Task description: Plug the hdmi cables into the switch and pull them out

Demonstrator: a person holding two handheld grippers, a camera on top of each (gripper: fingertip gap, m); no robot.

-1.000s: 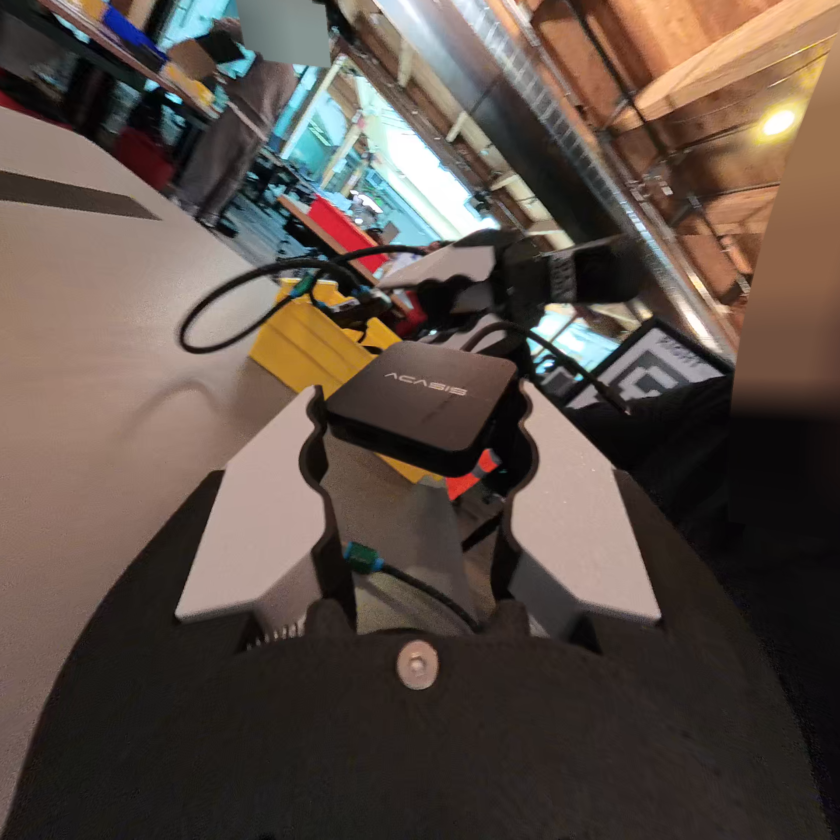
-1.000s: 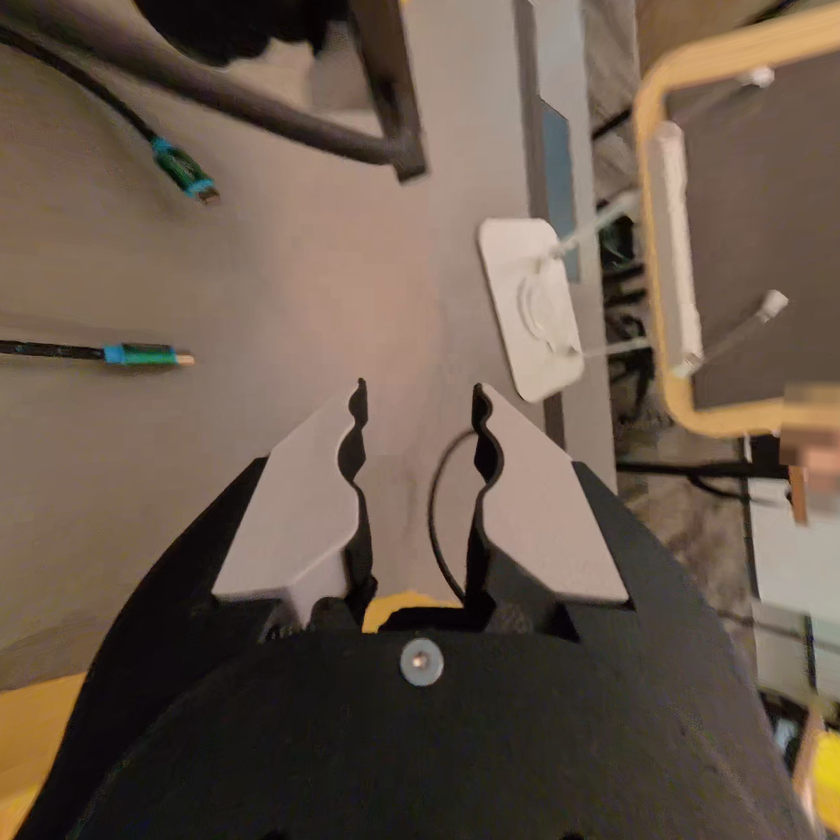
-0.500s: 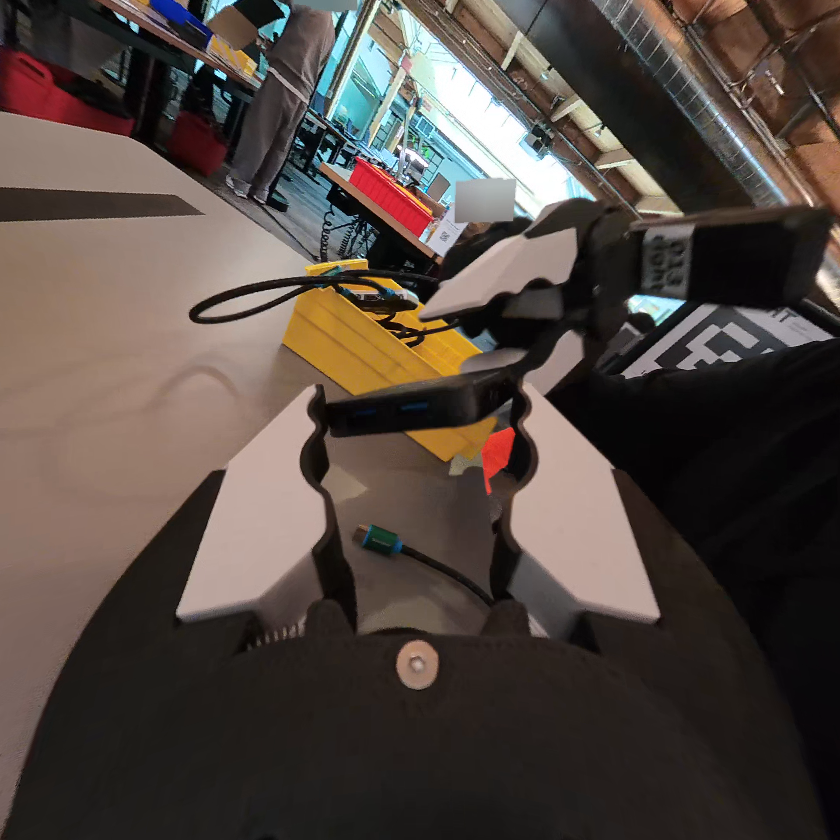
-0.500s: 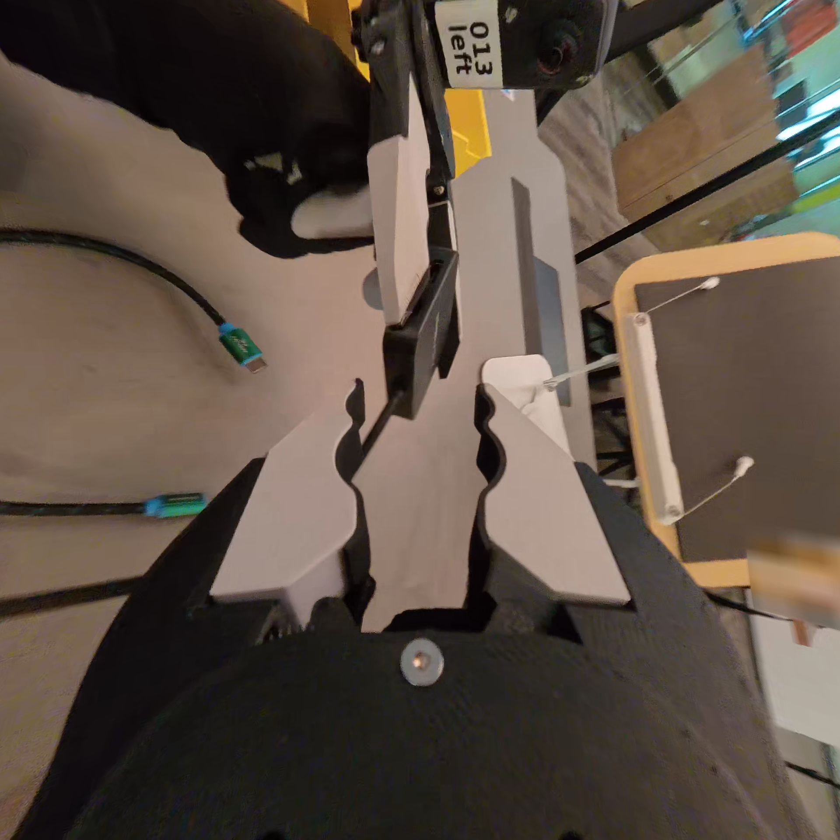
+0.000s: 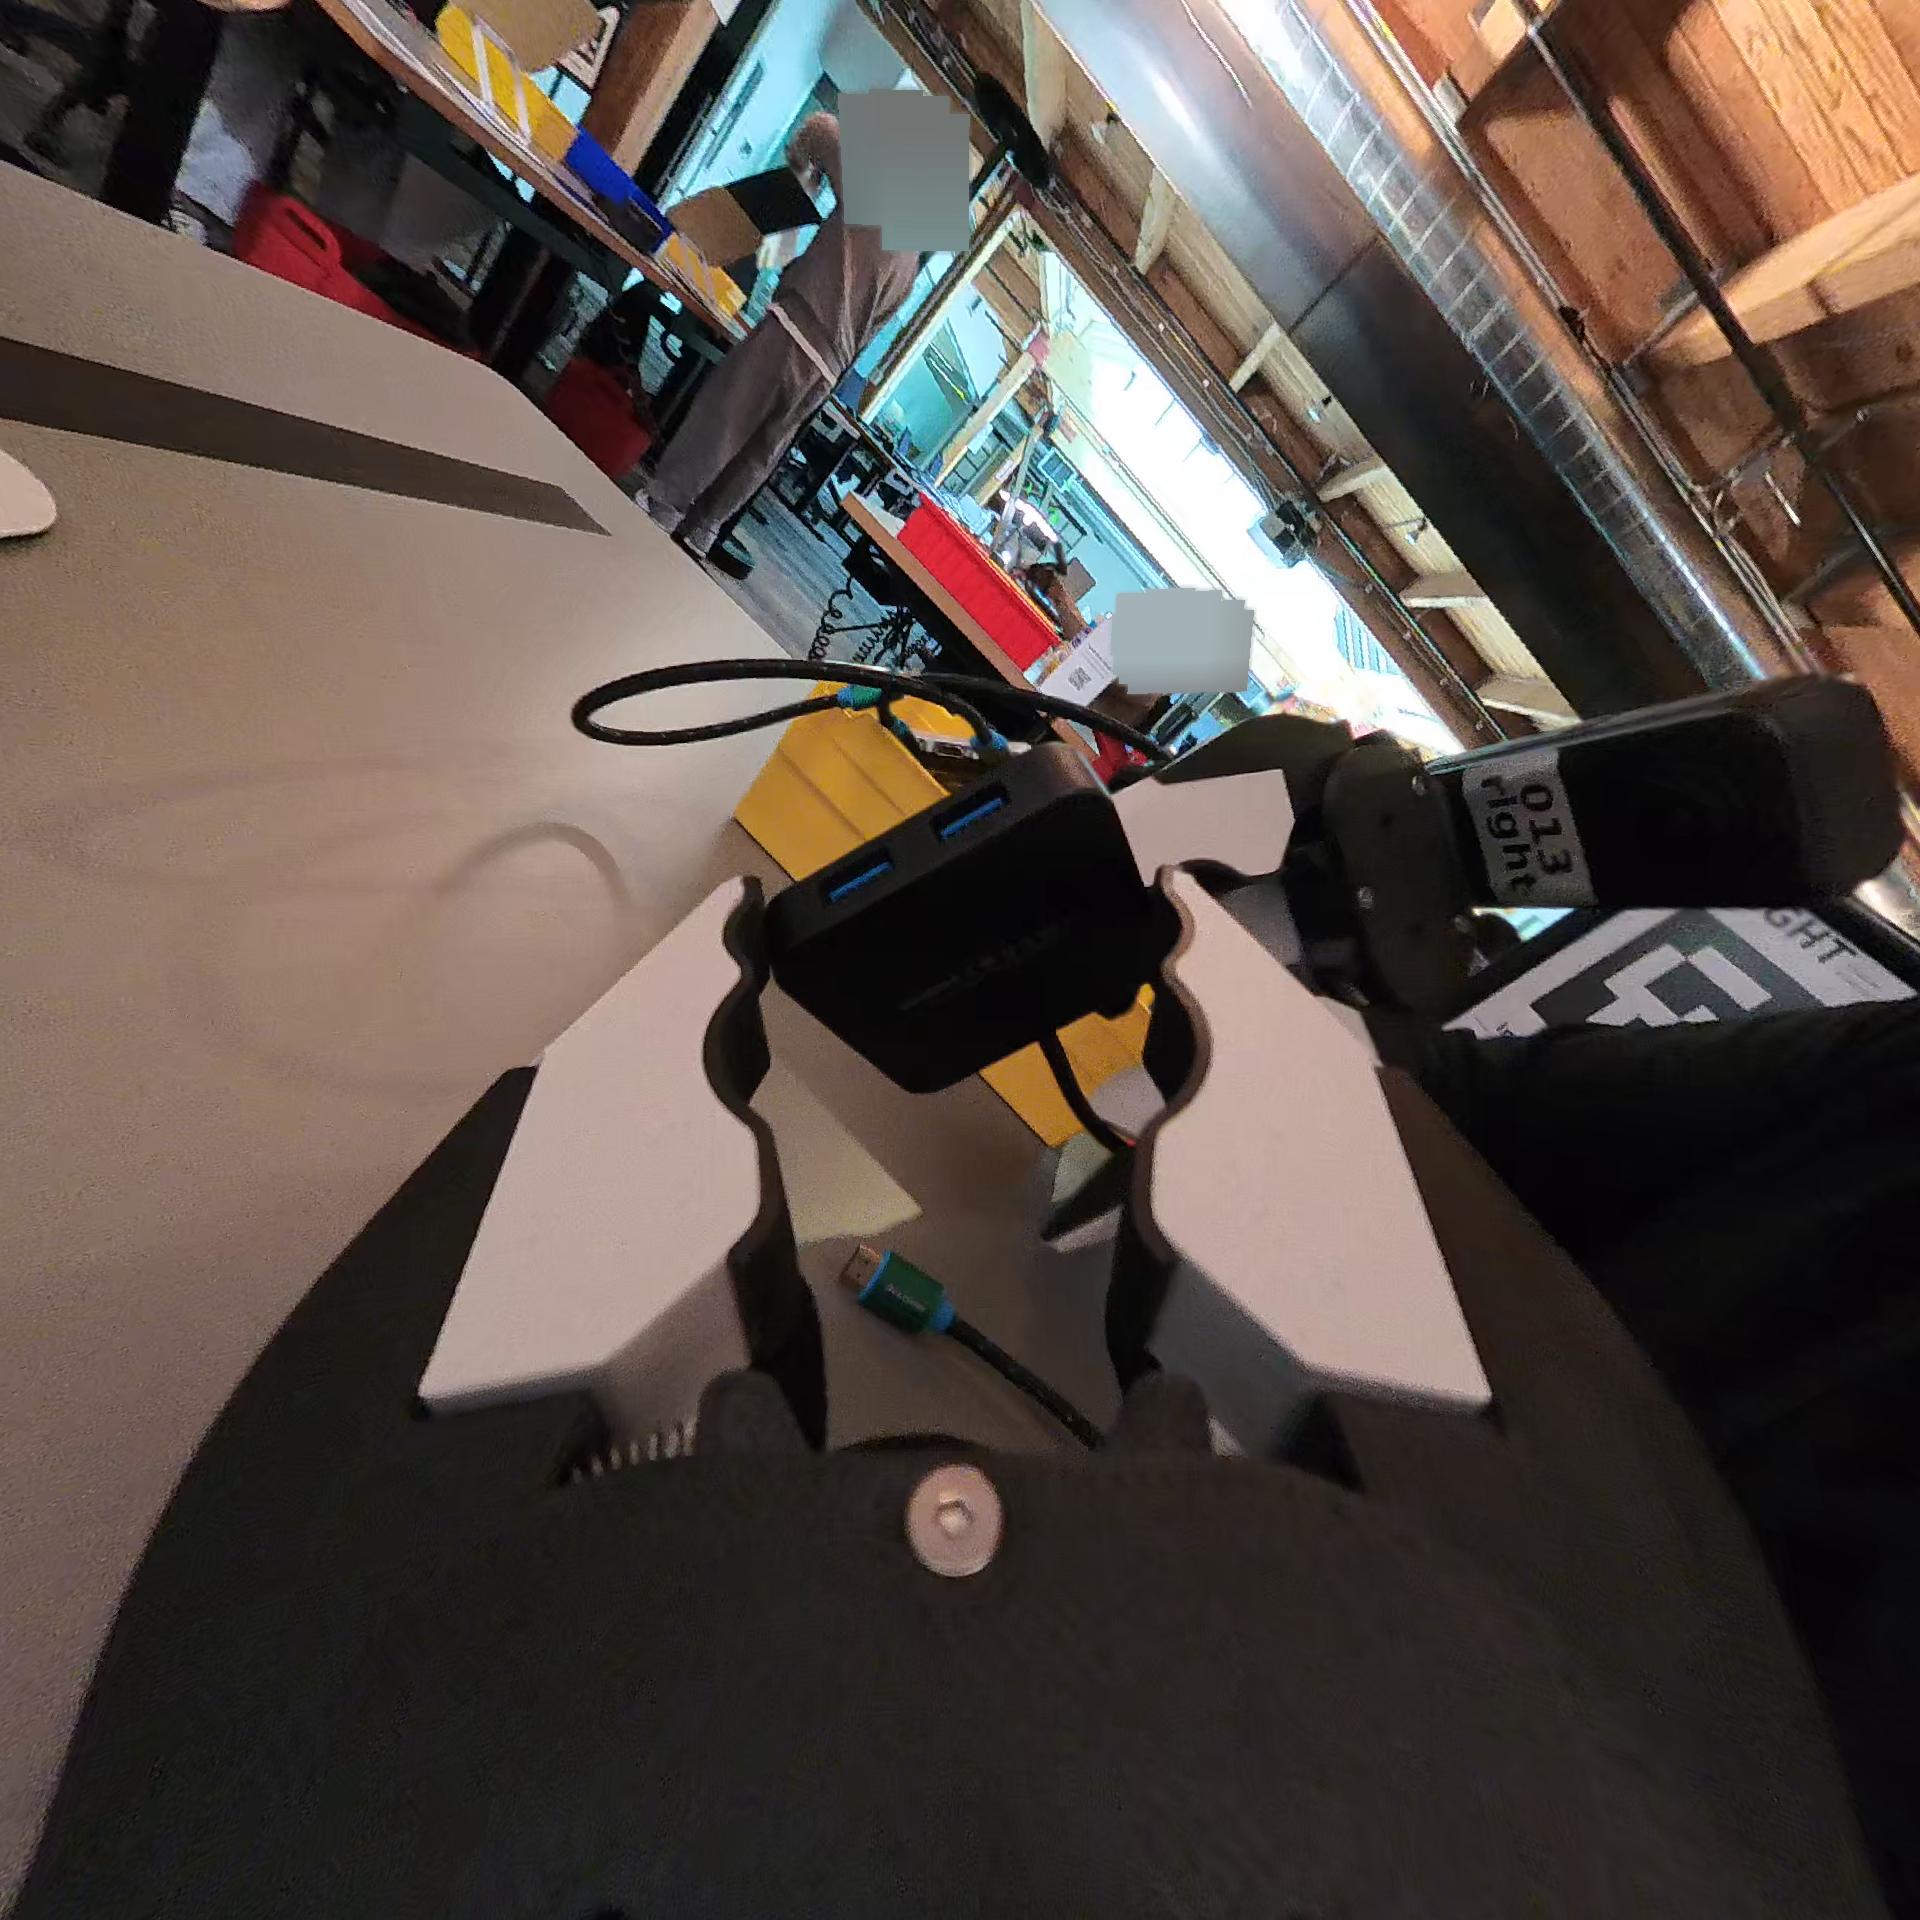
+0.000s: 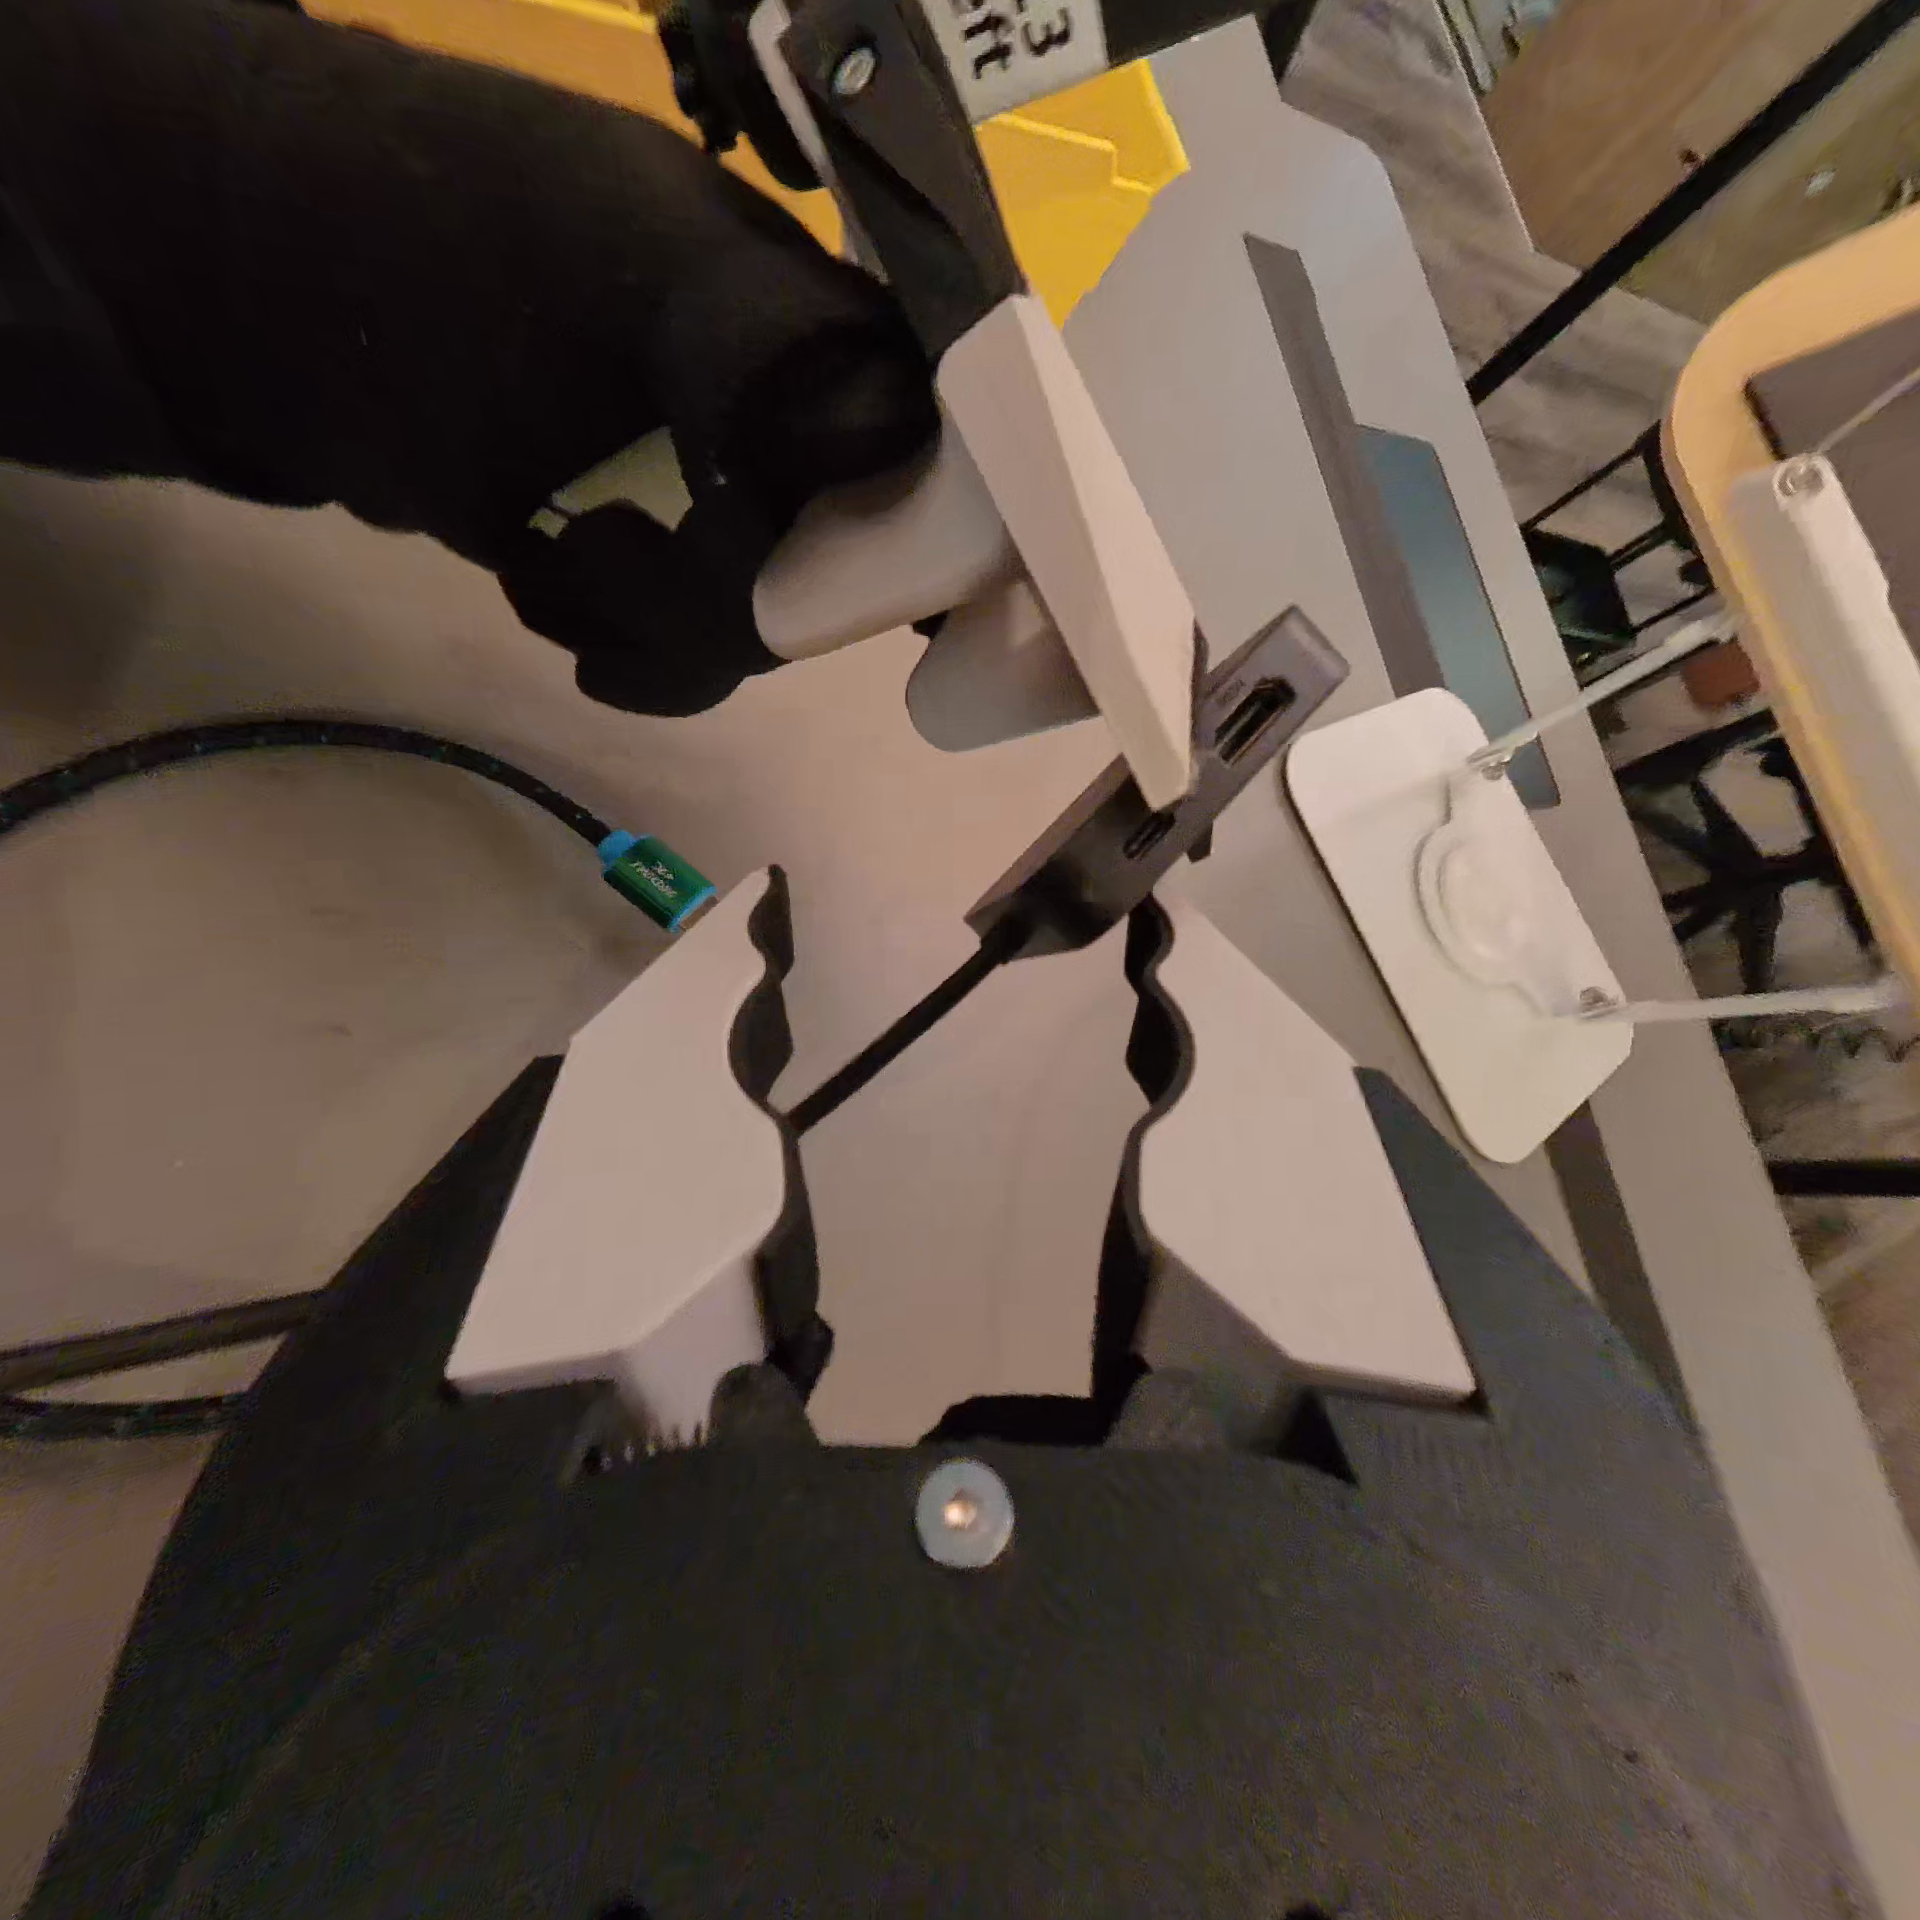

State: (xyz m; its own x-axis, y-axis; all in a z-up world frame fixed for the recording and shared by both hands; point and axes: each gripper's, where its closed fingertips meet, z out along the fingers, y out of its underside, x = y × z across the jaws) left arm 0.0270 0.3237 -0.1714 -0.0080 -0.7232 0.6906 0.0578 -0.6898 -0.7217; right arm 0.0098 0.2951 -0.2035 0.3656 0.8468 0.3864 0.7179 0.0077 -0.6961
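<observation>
Left wrist view has the switch pinched at the tips of the left gripper, lifted off the table. It's a flat matte black box with rounded corners and two blue ports. Nothing's plugged in yet as far as I can tell, so the whole job is pretty much still ahead. One braided cable plug, green metal shell, lies loose underneath. Right gripper sits right by it, fingers spread and empty. Yellow plastic bin behind.
</observation>
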